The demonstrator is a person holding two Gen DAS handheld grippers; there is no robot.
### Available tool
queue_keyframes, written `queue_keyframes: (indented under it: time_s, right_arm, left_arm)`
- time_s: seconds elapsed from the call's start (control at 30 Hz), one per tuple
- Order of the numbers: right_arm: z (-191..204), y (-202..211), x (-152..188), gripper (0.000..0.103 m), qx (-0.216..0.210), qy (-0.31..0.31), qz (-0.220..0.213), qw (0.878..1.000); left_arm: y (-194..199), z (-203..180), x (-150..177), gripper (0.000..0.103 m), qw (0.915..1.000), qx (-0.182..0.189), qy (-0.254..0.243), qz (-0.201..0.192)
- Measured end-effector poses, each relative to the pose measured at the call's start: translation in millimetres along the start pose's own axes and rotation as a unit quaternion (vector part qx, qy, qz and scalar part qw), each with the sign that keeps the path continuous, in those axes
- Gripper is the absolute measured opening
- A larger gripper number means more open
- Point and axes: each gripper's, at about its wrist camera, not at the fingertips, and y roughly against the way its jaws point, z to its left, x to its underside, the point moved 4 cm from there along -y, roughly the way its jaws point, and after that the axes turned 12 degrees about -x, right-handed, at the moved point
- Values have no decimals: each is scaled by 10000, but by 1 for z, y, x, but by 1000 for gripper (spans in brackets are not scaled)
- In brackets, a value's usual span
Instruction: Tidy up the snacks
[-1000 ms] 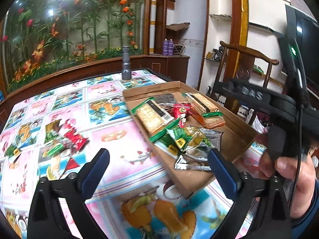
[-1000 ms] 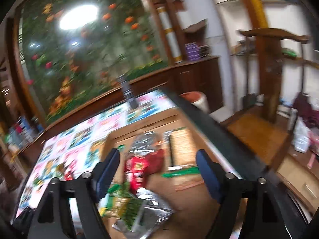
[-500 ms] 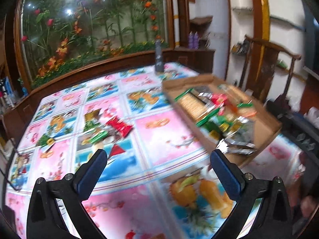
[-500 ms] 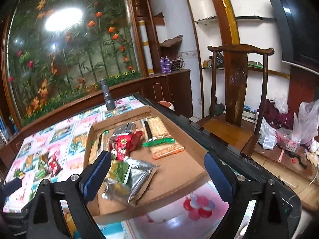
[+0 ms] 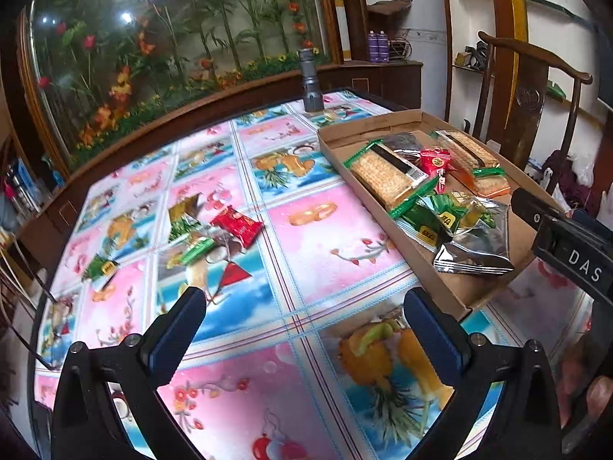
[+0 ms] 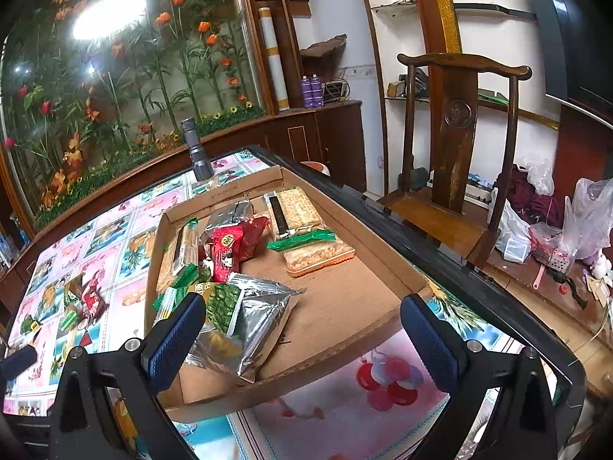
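Since a second ago the left gripper [image 5: 302,329] has swung from the cardboard tray [image 5: 417,264] toward the loose snack packets [image 5: 214,234] near the table's [image 5: 318,253] left edge. The right gripper [image 6: 302,337] has just been opening, nothing between its fingers, over the tray's near edge. Both stand wide and empty. The crinkly, overlapping packets may slide or come up two at once.

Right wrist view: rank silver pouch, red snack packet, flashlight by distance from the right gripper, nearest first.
From the right gripper, jaws open, just widened, nothing between them:
1. Silver pouch, near end of the cardboard tray, by the left finger.
2. Red snack packet, mid-tray, left of centre.
3. Flashlight, upright on the table beyond the tray's far edge.
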Motion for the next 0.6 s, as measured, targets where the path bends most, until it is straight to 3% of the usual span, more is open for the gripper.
queue_keyframes:
  time_s: [0.6]
  right_arm:
    - [-1, 7, -2, 102, 58, -40, -176, 9998]
  left_arm:
    - [-10, 5, 2, 103, 9996, -238, 20, 121]
